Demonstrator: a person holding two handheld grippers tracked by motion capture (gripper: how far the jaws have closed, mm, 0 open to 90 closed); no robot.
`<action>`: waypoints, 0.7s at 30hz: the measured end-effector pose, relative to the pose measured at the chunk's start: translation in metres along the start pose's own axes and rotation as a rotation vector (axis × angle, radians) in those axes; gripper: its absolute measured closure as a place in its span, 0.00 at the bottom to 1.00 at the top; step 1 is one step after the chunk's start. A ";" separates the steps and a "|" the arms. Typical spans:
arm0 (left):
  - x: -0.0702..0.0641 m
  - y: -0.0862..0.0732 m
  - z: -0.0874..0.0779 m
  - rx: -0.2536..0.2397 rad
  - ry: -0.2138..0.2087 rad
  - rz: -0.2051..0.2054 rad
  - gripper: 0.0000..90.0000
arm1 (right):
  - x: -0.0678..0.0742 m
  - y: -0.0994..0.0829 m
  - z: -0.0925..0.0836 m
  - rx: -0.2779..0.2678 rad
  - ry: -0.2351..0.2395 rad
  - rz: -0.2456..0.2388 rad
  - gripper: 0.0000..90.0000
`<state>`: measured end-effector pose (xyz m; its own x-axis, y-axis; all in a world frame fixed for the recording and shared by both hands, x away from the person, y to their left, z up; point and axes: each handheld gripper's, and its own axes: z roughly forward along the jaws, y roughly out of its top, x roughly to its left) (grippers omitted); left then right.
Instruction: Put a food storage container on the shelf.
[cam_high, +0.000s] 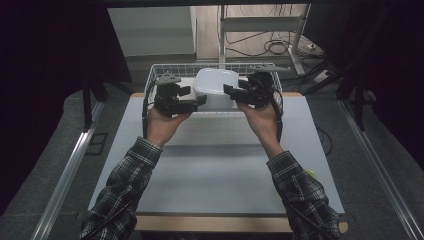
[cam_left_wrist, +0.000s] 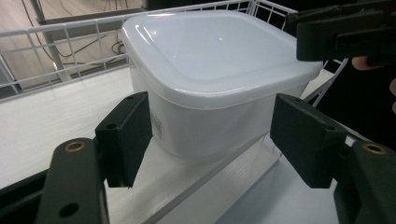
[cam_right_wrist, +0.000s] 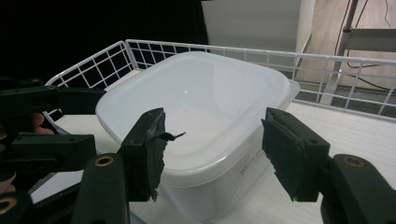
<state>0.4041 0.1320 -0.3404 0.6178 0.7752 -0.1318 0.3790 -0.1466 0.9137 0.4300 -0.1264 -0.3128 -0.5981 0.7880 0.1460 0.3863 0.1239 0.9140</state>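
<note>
I can see faint embossed lettering and a small label on the side of the white lidded plastic tub (cam_high: 215, 86), too small to read. It sits in the white wire basket (cam_high: 152, 75) at the table's far edge. My left gripper (cam_high: 199, 100) and right gripper (cam_high: 230, 91) flank it, jaws apart, holding nothing, pads clear of the walls. Both hands (cam_high: 161, 122) are raised, palms inward.

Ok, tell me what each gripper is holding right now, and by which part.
Nothing is held. The left gripper and right gripper both stand open, one at each side of the white lidded container in the wire basket, pads clear of it.
</note>
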 end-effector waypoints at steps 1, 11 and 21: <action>0.001 0.000 0.000 0.004 0.000 0.006 0.32 | 0.000 0.000 -0.001 -0.008 0.009 0.004 0.44; 0.007 -0.005 -0.011 -0.034 0.002 0.013 0.50 | -0.002 -0.008 -0.028 -0.048 -0.006 0.000 0.77; 0.019 -0.008 -0.017 -0.044 0.083 -0.021 0.94 | -0.016 -0.021 -0.010 0.018 -0.065 0.024 1.00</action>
<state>0.4009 0.1587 -0.3436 0.5504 0.8261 -0.1208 0.3595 -0.1038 0.9274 0.4247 -0.1470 -0.3303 -0.5422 0.8281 0.1423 0.4126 0.1148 0.9037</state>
